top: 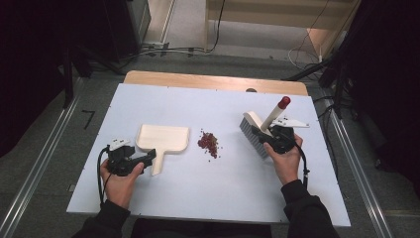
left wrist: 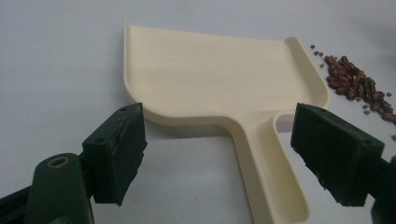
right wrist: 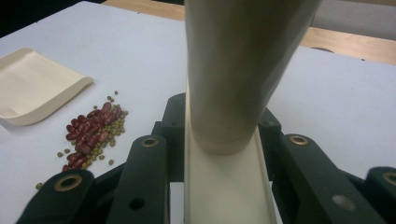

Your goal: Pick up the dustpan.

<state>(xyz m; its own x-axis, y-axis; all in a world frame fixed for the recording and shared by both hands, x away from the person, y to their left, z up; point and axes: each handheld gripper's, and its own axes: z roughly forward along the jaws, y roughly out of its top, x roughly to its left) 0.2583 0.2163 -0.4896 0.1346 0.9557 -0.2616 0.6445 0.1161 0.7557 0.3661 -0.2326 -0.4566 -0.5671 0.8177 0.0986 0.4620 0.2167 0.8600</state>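
A cream dustpan [top: 163, 137] lies flat at the left of the white table, its handle [left wrist: 271, 177] toward the person. My left gripper [top: 143, 163] is open, one jaw on each side of that handle with gaps at both pads [left wrist: 116, 154]. A small pile of red and green beans [top: 209, 143] lies in the middle, just right of the pan's mouth [left wrist: 355, 84]. My right gripper [top: 271, 136] is shut on a cream hand brush [top: 255, 130], whose grey bristles face the beans and whose red-tipped handle [top: 284, 102] slants up and away. In the right gripper view the brush [right wrist: 224, 177] sits clamped between the jaws.
The white sheet [top: 198, 188] covers most of a wooden table, with a bare wood strip [top: 213, 80] along the far edge. Black stands and cables crowd the floor beyond the far edge and to the right [top: 341, 69].
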